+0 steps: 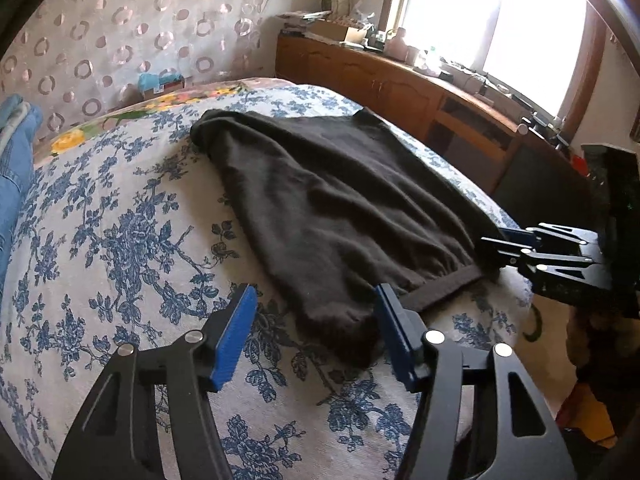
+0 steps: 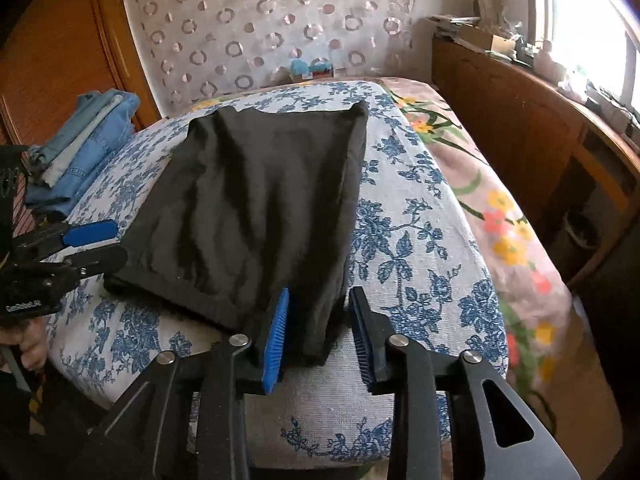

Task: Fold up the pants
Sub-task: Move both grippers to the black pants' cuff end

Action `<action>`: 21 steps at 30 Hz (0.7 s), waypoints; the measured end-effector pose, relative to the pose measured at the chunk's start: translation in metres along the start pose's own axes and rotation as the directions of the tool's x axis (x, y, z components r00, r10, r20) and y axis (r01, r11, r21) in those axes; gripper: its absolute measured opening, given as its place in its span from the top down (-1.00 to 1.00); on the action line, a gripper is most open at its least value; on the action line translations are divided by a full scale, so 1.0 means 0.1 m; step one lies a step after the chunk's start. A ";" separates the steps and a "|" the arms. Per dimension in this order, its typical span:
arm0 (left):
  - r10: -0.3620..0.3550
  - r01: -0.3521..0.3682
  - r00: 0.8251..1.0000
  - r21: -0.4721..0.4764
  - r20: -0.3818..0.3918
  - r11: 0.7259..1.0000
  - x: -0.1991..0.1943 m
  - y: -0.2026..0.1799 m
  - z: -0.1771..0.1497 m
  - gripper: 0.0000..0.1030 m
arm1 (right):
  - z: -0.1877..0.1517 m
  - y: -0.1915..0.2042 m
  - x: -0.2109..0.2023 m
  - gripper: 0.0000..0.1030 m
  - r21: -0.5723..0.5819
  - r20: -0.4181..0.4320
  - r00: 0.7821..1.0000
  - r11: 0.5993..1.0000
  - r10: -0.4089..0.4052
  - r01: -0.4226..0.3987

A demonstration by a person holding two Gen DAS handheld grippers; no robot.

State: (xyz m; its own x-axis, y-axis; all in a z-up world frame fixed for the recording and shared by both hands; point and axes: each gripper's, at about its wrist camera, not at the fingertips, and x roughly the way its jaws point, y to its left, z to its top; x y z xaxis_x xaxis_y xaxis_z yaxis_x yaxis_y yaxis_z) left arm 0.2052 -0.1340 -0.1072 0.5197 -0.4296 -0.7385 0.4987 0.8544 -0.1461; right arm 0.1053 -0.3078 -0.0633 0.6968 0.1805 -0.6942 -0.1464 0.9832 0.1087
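Dark brown pants [image 1: 320, 200] lie folded on the blue-floral bed cover [image 1: 120, 220]; they also show in the right wrist view [image 2: 256, 200]. My left gripper [image 1: 316, 300] is open, its jaws set around the near left corner of the pants, not closed on it. My right gripper [image 2: 320, 312] is open, with the near right corner of the pants between its jaws. The right gripper shows in the left wrist view [image 1: 496, 244] at the waistband's right end. The left gripper shows in the right wrist view [image 2: 104, 240] at the pants' left edge.
Folded blue jeans [image 2: 76, 148] are stacked at the bed's far left. A wooden sideboard [image 1: 400, 84] with clutter runs under the bright window on the right. A pink floral sheet [image 2: 500, 208] covers the bed's right side. A patterned curtain [image 2: 272, 24] hangs behind.
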 end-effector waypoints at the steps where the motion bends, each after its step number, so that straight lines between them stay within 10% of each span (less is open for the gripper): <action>1: 0.004 -0.004 1.000 -0.002 -0.008 1.000 0.03 0.01 -0.01 -0.21 | 0.00 0.01 0.01 0.35 -0.002 -0.003 1.000 1.000 0.005 -0.005; 21: -0.002 0.002 1.000 0.002 -0.011 1.000 0.04 0.01 -0.05 -0.07 | -0.01 0.15 0.08 0.72 -0.075 -0.004 1.000 0.997 0.014 -0.014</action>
State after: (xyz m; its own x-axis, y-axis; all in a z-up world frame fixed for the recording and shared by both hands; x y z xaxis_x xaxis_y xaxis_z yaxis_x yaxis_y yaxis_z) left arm 0.2042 -0.1338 -0.1133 0.5106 -0.4284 -0.7454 0.5012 0.8528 -0.1468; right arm 0.1077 -0.2913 -0.0682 0.6916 0.1938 -0.6958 -0.2084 0.9759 0.0646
